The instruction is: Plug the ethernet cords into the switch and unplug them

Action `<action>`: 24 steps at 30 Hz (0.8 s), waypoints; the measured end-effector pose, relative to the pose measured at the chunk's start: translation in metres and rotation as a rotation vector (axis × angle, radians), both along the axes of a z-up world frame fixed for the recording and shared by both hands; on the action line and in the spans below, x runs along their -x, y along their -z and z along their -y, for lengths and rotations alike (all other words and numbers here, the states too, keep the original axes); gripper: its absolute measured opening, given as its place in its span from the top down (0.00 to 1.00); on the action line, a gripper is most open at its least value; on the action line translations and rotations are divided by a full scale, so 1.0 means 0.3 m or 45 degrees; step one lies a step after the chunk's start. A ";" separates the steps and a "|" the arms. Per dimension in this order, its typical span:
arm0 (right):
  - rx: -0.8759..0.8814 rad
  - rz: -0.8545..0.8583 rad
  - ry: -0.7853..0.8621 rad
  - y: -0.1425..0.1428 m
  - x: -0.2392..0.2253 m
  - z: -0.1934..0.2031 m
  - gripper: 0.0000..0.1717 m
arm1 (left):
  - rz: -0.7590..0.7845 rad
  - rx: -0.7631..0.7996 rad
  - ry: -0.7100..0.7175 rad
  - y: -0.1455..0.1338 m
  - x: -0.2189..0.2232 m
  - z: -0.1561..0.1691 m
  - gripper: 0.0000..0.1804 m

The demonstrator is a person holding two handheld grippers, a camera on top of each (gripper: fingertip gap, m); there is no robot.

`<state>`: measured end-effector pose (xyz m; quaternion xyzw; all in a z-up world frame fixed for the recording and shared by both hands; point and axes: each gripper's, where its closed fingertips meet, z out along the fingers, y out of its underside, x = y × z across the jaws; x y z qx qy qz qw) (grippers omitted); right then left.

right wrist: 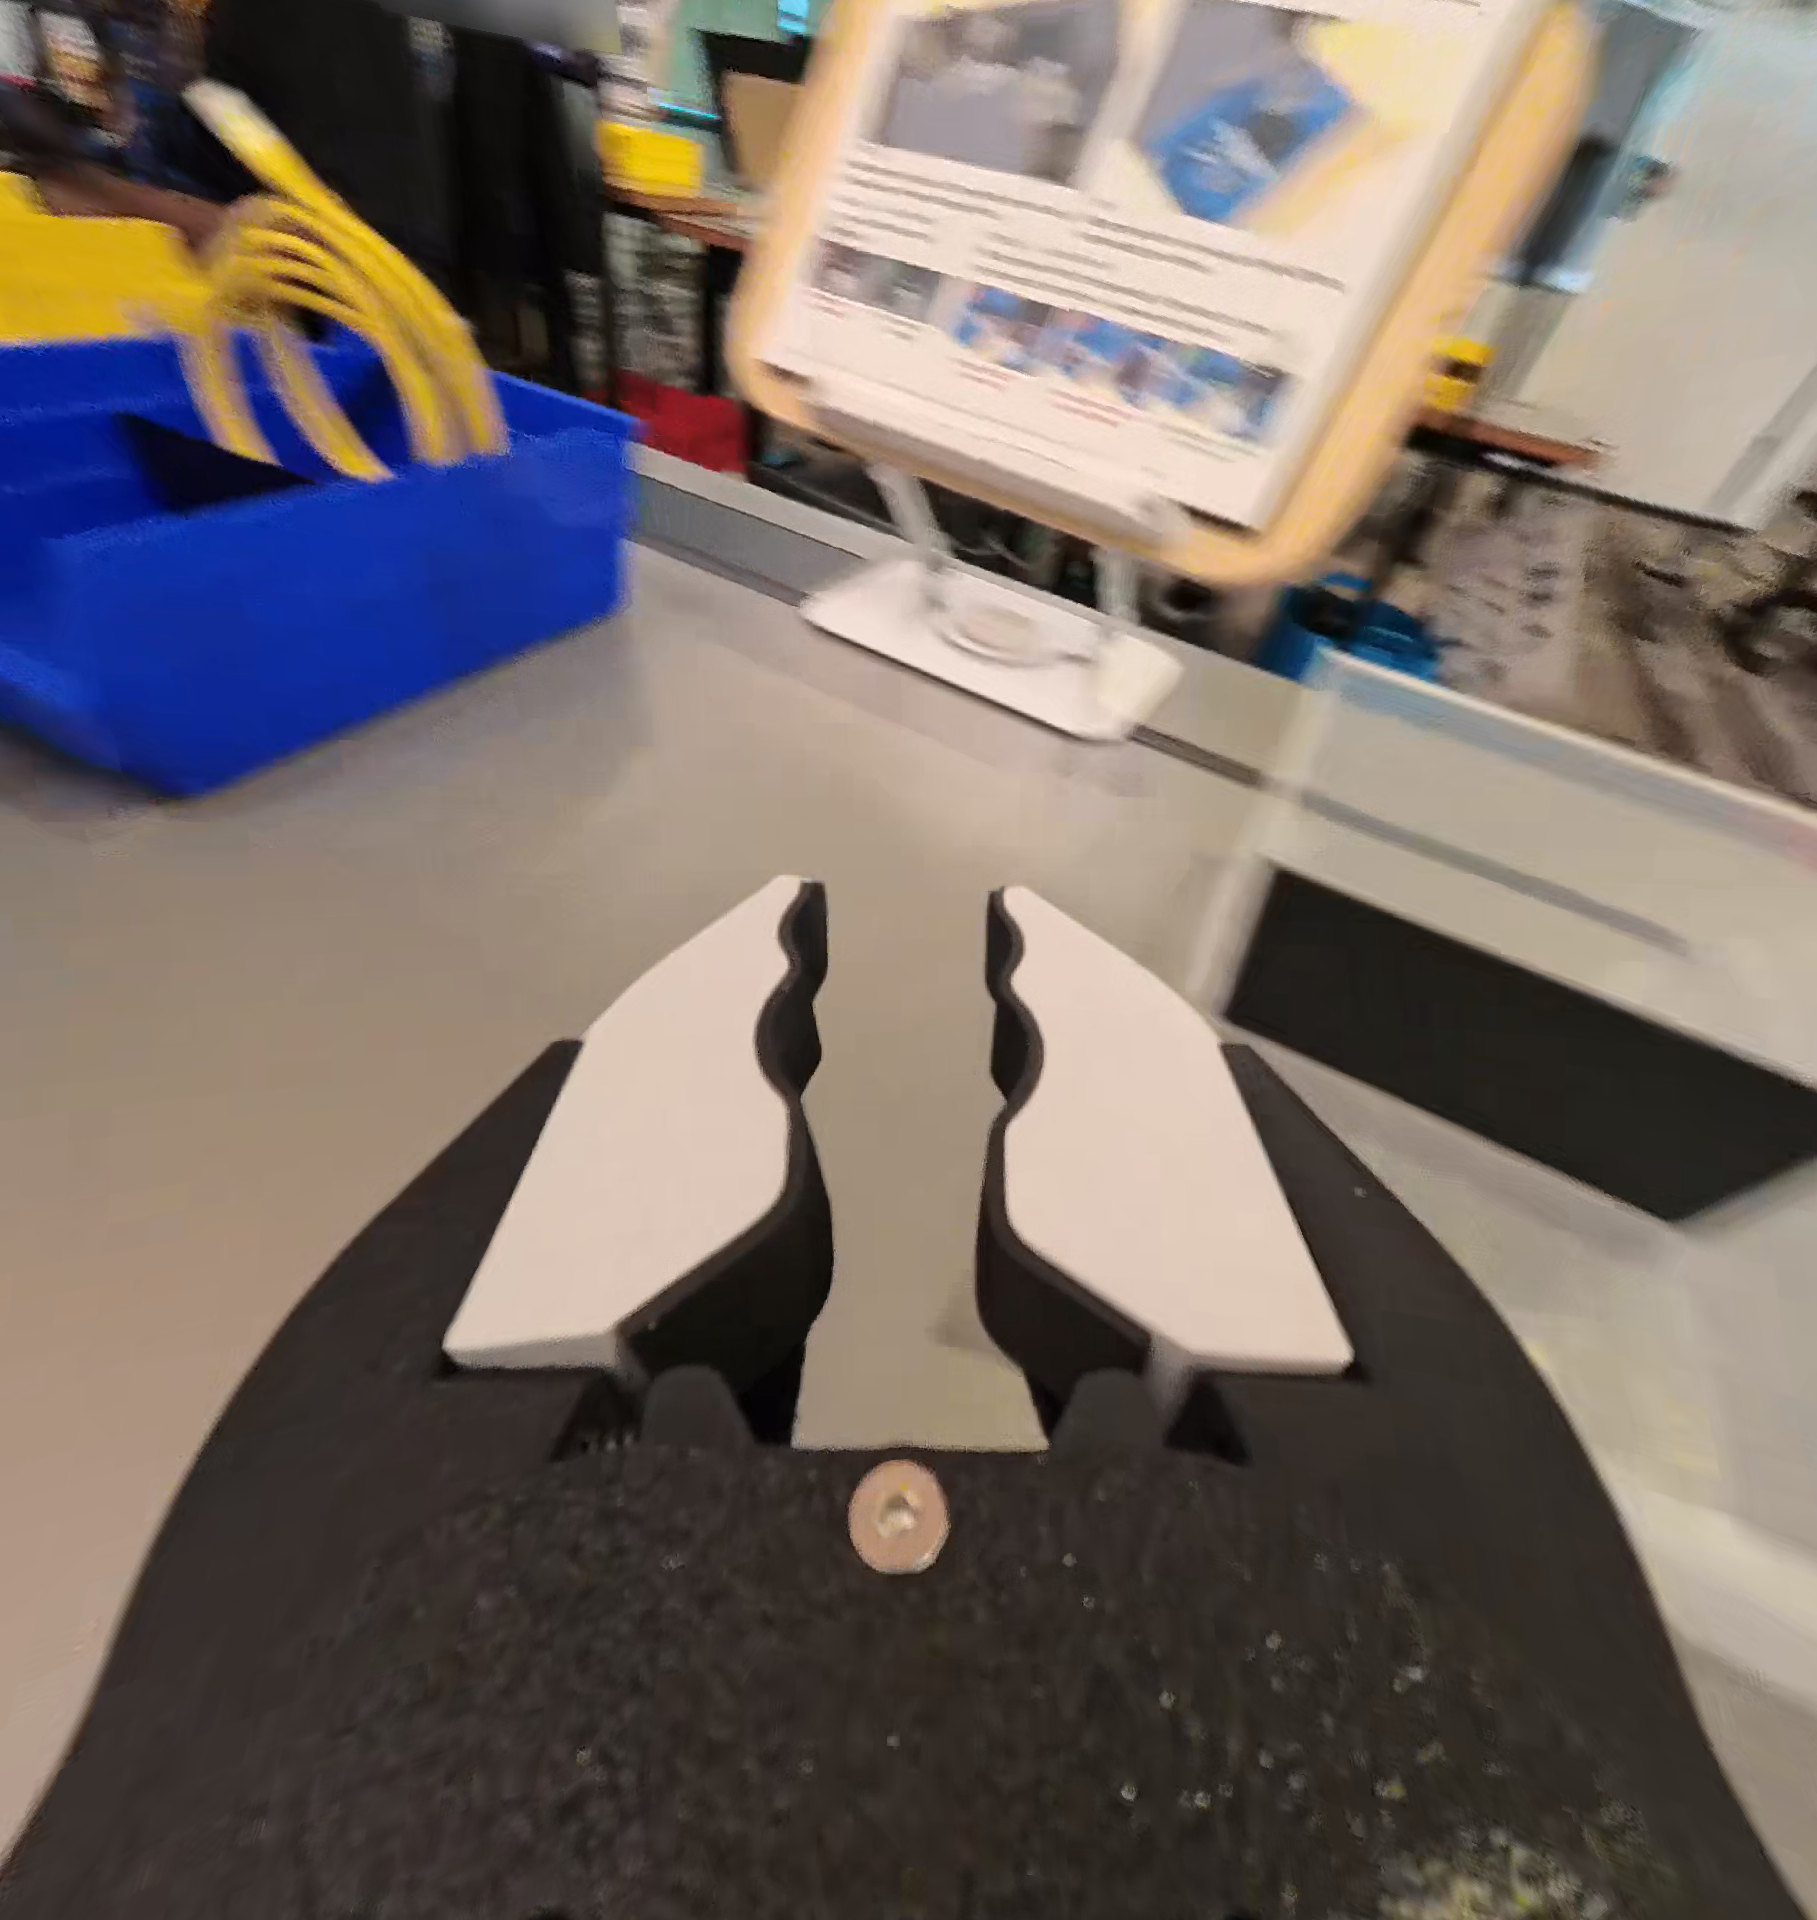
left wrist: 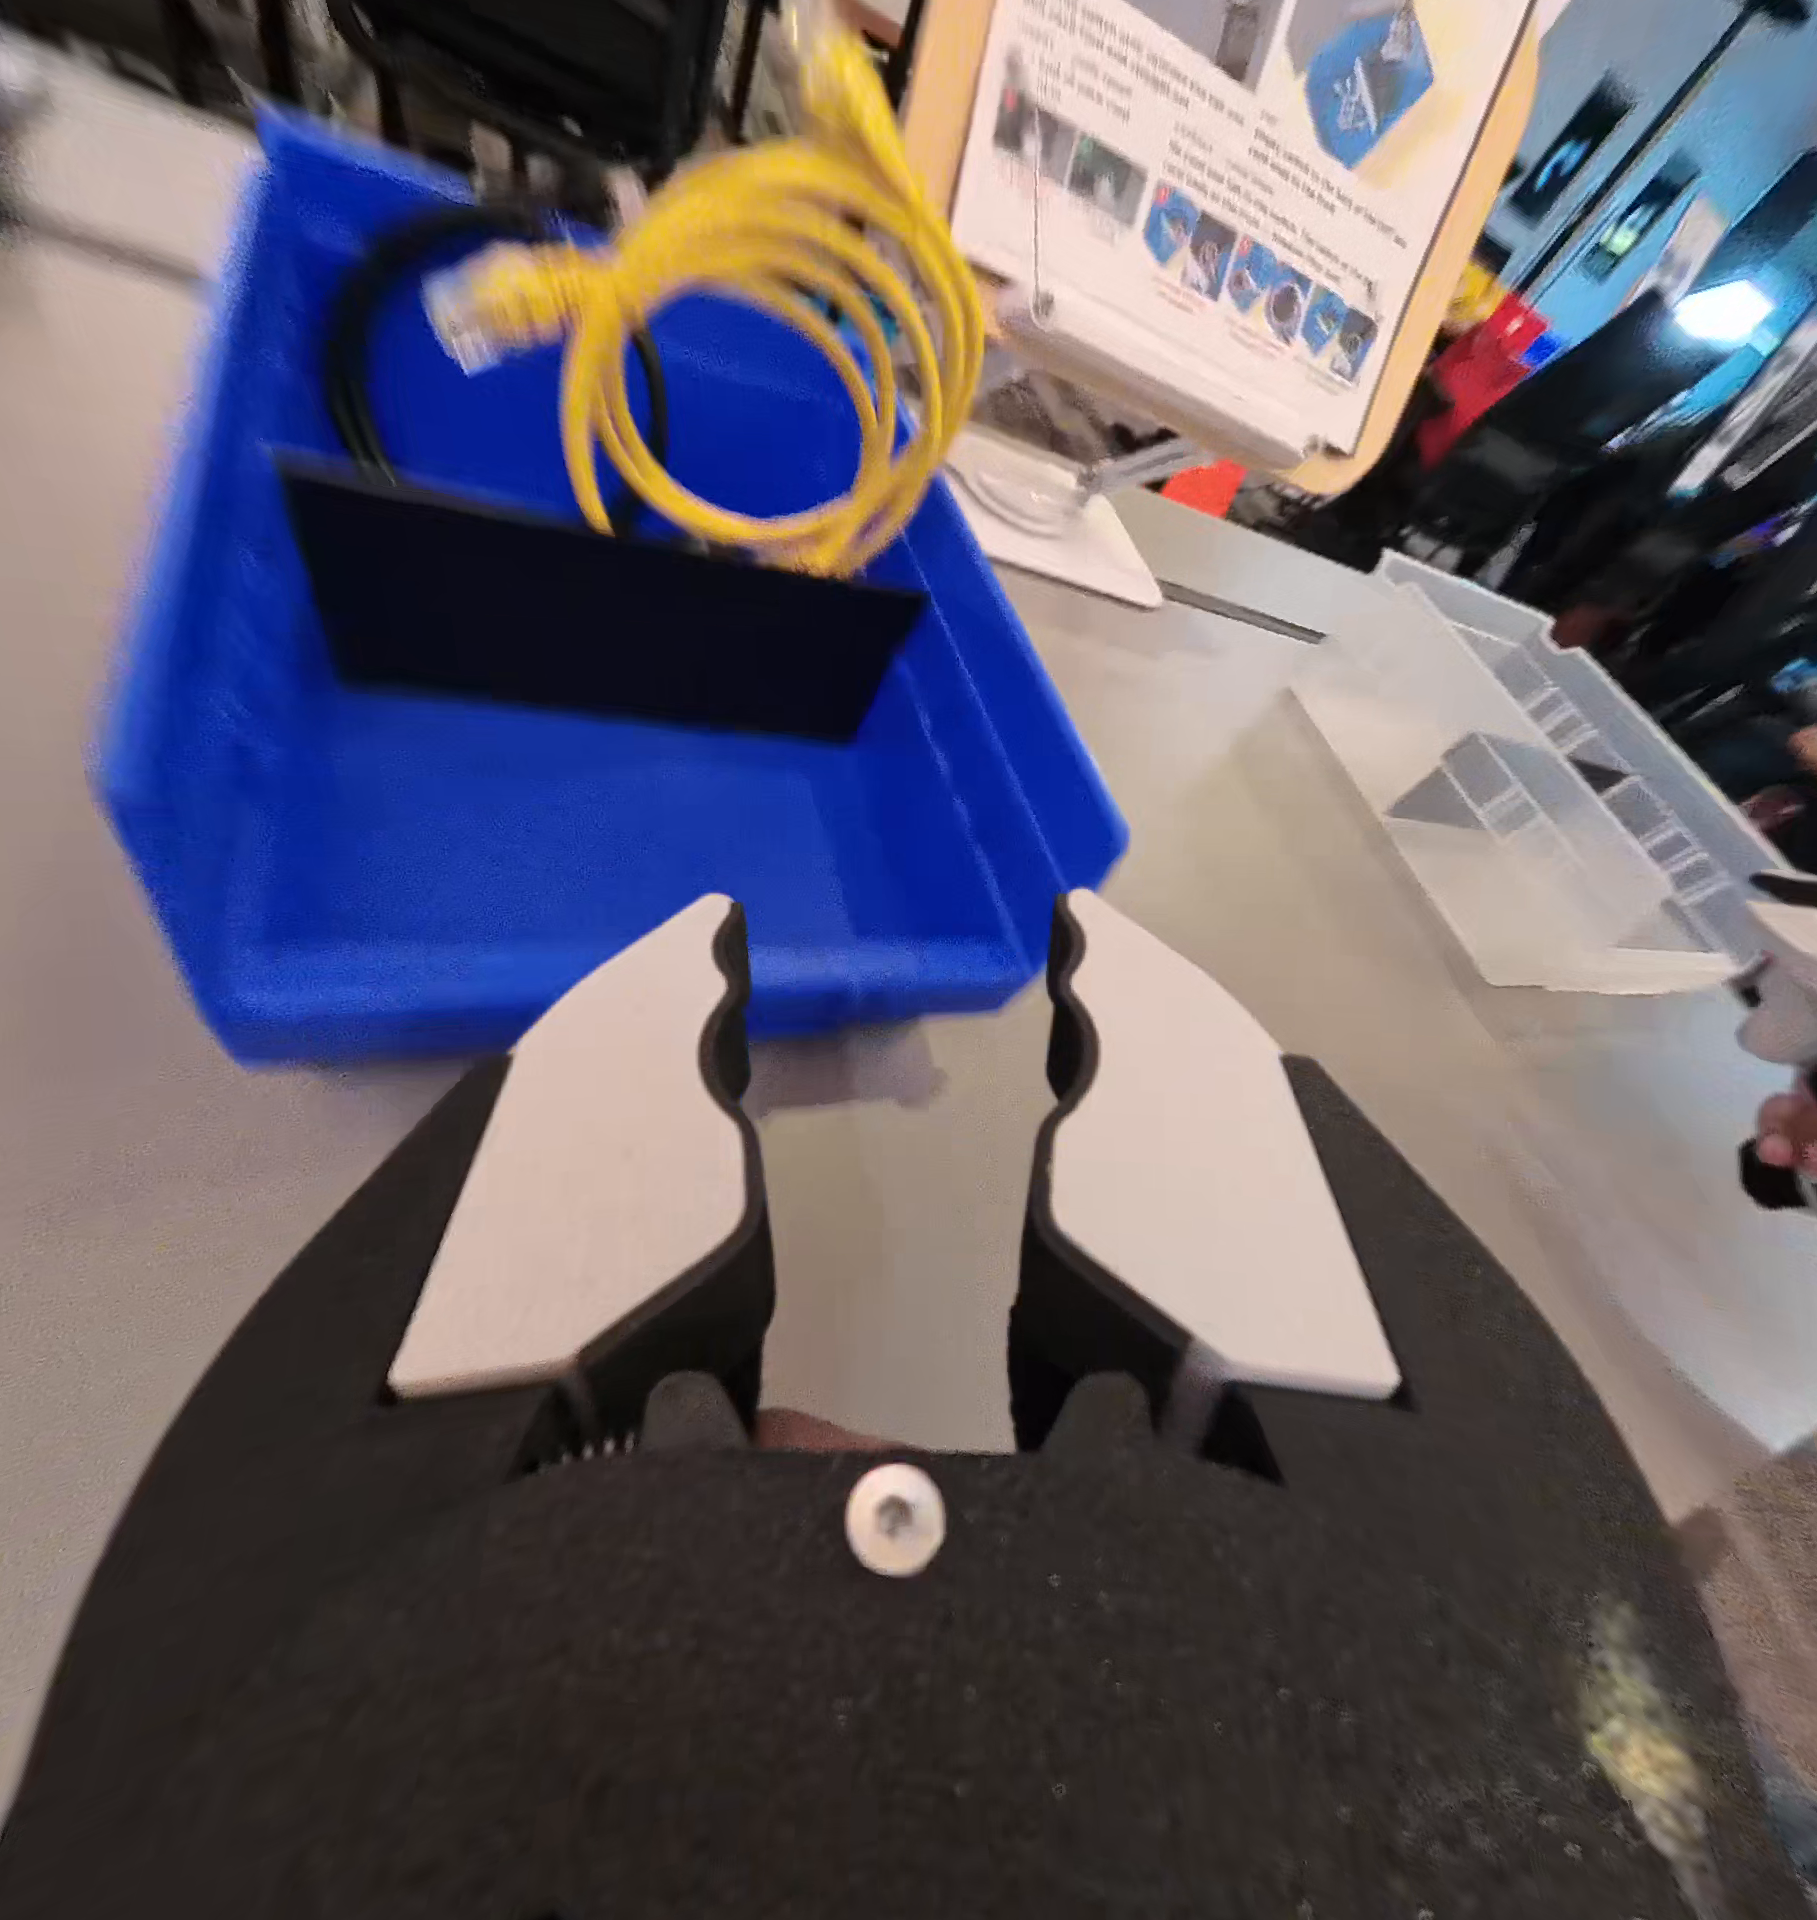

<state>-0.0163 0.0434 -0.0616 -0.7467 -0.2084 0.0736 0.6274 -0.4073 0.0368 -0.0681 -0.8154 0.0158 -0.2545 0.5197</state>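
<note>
Two claws are held apart and bare, and the yellow cords (left wrist: 769,343) in the blue bin (left wrist: 530,883) are found straight ahead of the left claw (left wrist: 896,925), nearer than the right claw (right wrist: 904,914).

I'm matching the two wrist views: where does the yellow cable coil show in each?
Left wrist view: yellow cable coil upper centre, rising from the far part of the blue bin.
Right wrist view: coil upper left, in the same bin.
Shared landmark: the instruction board on its stand.
</note>
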 end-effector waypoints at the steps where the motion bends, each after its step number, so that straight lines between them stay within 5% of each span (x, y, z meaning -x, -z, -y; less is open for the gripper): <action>1: 0.011 -0.012 0.082 0.024 -0.101 0.017 0.82 | 0.042 0.017 -0.008 0.059 -0.028 0.026 0.70; 4: 0.076 -0.112 0.270 0.102 -0.336 0.068 0.78 | 0.095 0.070 -0.097 0.190 -0.057 0.073 0.72; 9: 0.168 -0.228 0.424 0.170 -0.504 0.063 0.74 | 0.033 0.054 0.040 0.189 -0.090 0.036 0.72; 17: 0.203 -0.091 0.424 0.215 -0.518 0.083 0.74 | -0.007 0.039 0.133 0.195 -0.168 -0.011 0.72; 24: 0.201 -0.221 0.358 0.199 -0.466 0.073 0.73 | -0.139 0.021 0.172 0.212 -0.191 0.037 0.72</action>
